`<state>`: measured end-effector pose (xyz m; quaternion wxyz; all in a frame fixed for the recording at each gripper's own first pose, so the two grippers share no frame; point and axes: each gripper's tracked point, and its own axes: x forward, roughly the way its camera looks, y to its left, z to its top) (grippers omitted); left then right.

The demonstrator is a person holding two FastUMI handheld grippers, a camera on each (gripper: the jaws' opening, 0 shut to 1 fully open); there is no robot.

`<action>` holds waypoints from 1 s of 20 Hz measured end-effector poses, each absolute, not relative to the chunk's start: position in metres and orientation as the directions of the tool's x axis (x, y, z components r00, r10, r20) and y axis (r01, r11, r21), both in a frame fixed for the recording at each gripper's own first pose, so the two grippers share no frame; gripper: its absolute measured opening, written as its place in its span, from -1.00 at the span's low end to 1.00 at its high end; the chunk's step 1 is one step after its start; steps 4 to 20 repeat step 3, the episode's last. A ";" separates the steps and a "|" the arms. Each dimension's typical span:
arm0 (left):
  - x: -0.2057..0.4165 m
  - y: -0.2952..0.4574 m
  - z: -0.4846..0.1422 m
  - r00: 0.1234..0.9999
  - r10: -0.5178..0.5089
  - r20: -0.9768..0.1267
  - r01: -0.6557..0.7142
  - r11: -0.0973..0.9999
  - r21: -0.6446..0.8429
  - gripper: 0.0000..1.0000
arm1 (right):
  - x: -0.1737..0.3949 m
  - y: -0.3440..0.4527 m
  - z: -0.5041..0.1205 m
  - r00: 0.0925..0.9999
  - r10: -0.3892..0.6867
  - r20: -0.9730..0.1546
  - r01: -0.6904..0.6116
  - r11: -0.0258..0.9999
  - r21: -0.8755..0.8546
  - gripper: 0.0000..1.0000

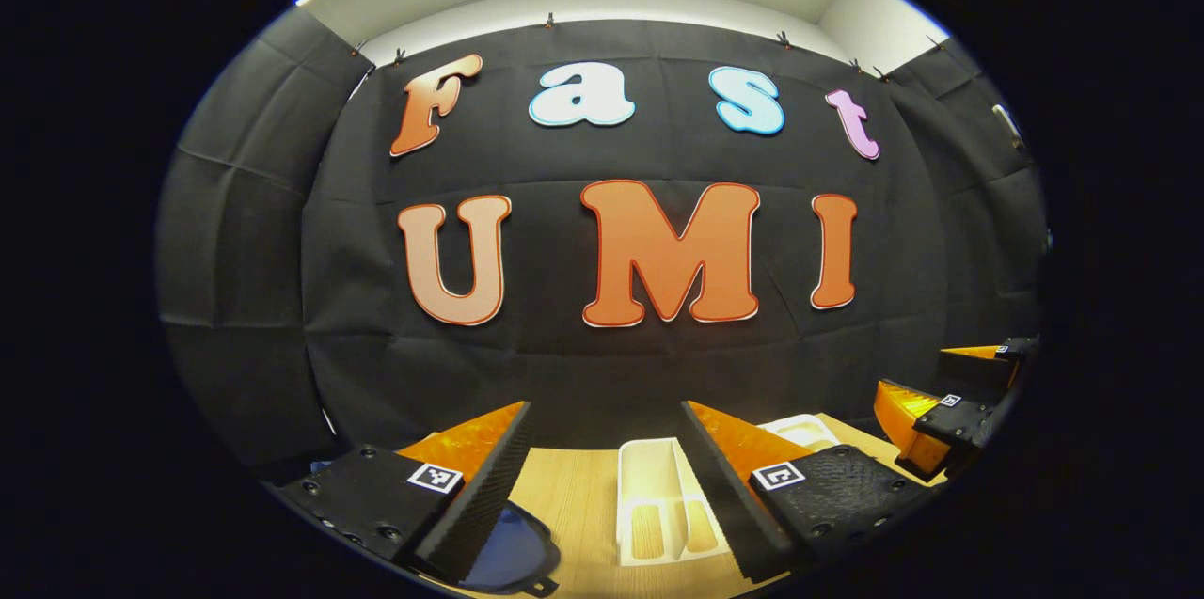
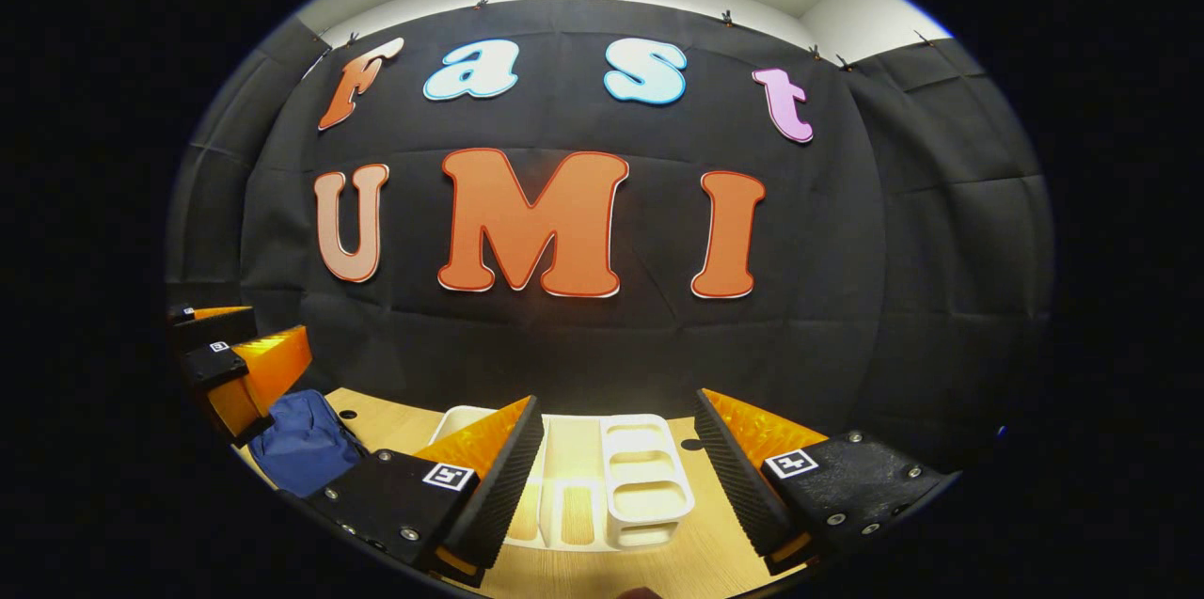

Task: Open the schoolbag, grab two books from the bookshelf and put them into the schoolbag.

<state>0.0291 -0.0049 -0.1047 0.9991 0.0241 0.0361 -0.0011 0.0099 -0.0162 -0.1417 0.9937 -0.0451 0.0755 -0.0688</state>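
Nearest in the left gripper view are the left gripper's [image 1: 607,449] own two fingers, spread wide apart with nothing between them, held above a light wooden table [image 1: 574,496]. Under its left finger a rounded blue piece of the schoolbag [image 1: 508,550] peeks out at the table's near edge, with a dark trim and a small buckle at its rim. Between the fingers, farther back, stands the white bookshelf [image 1: 658,500], a plastic rack with upright dividers; I can see wood through its slots and cannot make out any books in it from here. Off at the right edge of this view the right gripper [image 1: 950,411] hangs in the air, its fingers parted too.

In the right gripper view, the right gripper [image 2: 616,453] likewise has its jaws wide apart and holds nothing. The bookshelf [image 2: 640,477] sits on the table [image 2: 715,533] just ahead, between the fingers, showing a row of small stacked compartments on one side and a longer tray section beside it. To the left lies the schoolbag [image 2: 301,449], a soft blue heap on the table's near corner, well apart from the rack. Just above it hovers the left gripper [image 2: 235,364], close to the bag; I cannot tell whether it touches the cloth.
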 end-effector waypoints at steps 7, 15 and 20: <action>0.030 -0.009 -0.109 0.997 -0.015 -0.078 0.019 0.998 0.053 0.99 | 0.011 -0.014 -0.147 0.978 -0.137 -0.156 0.122 0.987 -0.102 0.92; 0.030 -0.009 -0.109 0.997 -0.015 -0.078 0.019 0.998 0.053 0.99 | 0.011 -0.014 -0.147 0.978 -0.137 -0.156 0.122 0.987 -0.102 0.92; 0.030 -0.009 -0.109 0.997 -0.015 -0.078 0.019 0.998 0.053 0.99 | 0.011 -0.014 -0.147 0.978 -0.137 -0.156 0.122 0.987 -0.102 0.92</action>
